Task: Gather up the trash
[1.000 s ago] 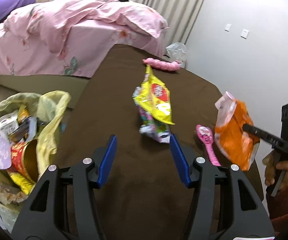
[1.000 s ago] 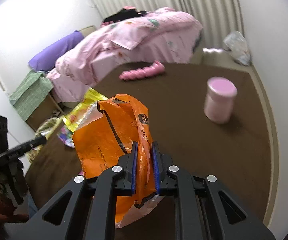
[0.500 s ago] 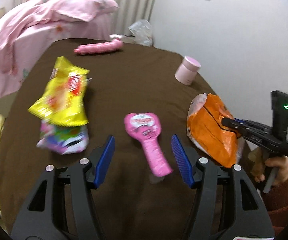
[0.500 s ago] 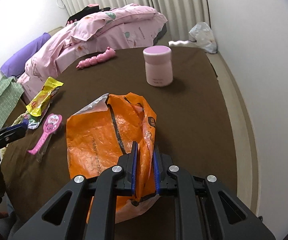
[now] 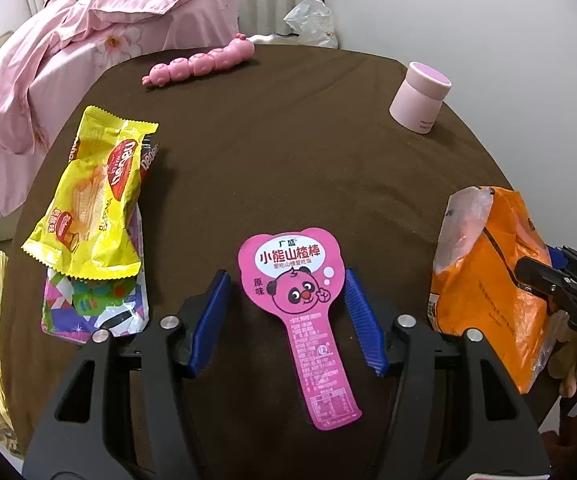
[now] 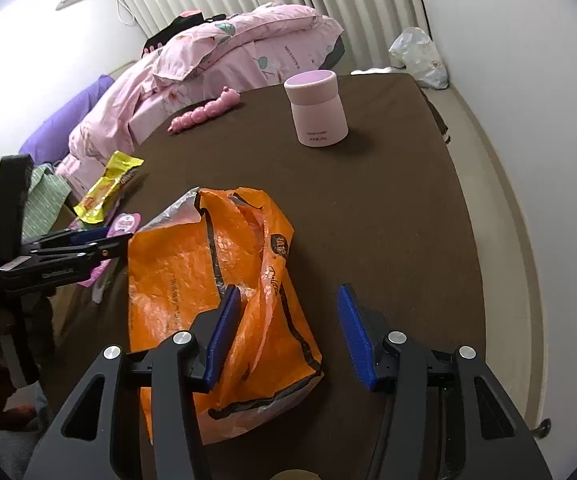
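Edges of my orange bag (image 6: 224, 300) hide behind my right hand-held gripper (image 6: 288, 334), its jaws opening; my left hand-held gripper (image 5: 288, 320) closes around the pink wrapper (image 5: 300, 308).

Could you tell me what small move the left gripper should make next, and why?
Probably lower it and close on the pink wrapper. The left gripper is closing, its jaws straddle the wrapper's head without touching, and the wrapper lies flat on the brown table.

The table (image 5: 288, 152) lies bare across its middle and far right edge — only the pink jar (image 6: 320, 110) near the far right corner and the caterpillar toy (image 5: 200, 62) at the far edge stand there.
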Motion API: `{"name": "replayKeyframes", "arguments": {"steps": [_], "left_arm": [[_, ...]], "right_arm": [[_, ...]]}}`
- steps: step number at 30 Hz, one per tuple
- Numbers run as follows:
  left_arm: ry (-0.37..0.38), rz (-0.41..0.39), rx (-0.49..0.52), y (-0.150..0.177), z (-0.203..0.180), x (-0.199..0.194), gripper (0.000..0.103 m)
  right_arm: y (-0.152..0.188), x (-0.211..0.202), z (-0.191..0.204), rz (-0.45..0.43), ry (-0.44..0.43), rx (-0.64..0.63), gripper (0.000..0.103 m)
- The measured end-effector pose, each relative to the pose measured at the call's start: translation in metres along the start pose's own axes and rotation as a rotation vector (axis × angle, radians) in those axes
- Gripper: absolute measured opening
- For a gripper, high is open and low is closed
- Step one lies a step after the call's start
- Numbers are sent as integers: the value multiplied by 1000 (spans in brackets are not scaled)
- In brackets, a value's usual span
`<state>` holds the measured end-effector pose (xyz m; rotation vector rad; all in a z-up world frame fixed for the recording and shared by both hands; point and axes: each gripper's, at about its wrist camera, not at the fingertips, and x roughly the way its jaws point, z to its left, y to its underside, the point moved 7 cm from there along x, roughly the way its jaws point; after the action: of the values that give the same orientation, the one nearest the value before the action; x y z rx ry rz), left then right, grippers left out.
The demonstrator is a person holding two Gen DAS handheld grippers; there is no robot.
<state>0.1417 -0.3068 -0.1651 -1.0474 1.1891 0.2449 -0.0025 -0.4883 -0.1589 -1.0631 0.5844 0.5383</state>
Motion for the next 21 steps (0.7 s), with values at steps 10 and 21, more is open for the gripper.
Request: {"name": "replayKeyframes", "arguments": {"steps": [10,21], "left_arm": [[95,-2,-65,24,12,-23,46],[71,-73,-60,48,16,-66,46]], "right_arm": [[6,-29,28,-32,-36,-128,61],[32,-13,40,52,32,-183,64]]}}
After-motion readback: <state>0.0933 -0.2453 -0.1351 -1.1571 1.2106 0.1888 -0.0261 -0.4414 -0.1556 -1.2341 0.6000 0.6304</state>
